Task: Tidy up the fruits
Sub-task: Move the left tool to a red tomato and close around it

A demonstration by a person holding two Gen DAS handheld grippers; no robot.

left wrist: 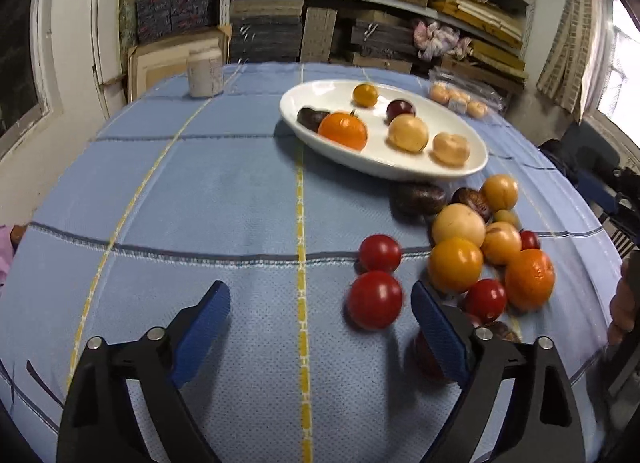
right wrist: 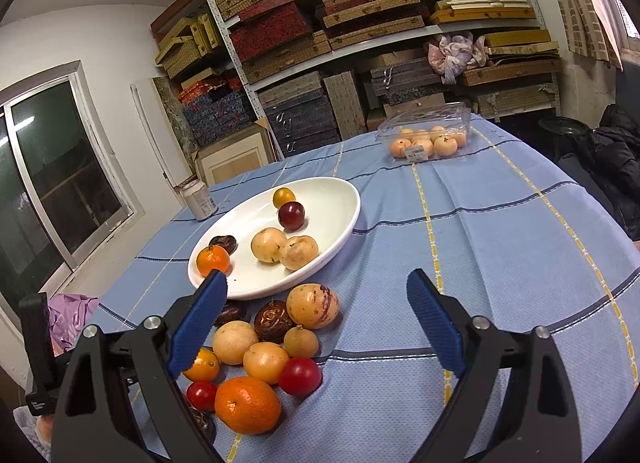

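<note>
A white oval plate (left wrist: pixel 376 167) (right wrist: pixel 344 199) on the blue tablecloth holds an orange (left wrist: pixel 343 130), a dark fruit, a small yellow fruit, a plum and two tan fruits. A pile of loose fruit (left wrist: pixel 472 251) (right wrist: pixel 264 359) lies on the cloth in front of the plate: tomatoes, oranges, tan and dark fruits. My left gripper (left wrist: pixel 320 303) is open and empty above the cloth, with a red tomato (left wrist: pixel 375 299) just inside its right finger. My right gripper (right wrist: pixel 316 295) is open and empty above the pile, its left finger over the plate's near rim.
A clear plastic box of tan fruits (right wrist: pixel 428 139) (left wrist: pixel 460 97) stands at the far side of the table. A white can (left wrist: pixel 205 73) (right wrist: pixel 199 199) stands at the far left corner. Shelves of boxes fill the wall behind. A purple cloth (right wrist: pixel 70 315) lies off the table's left edge.
</note>
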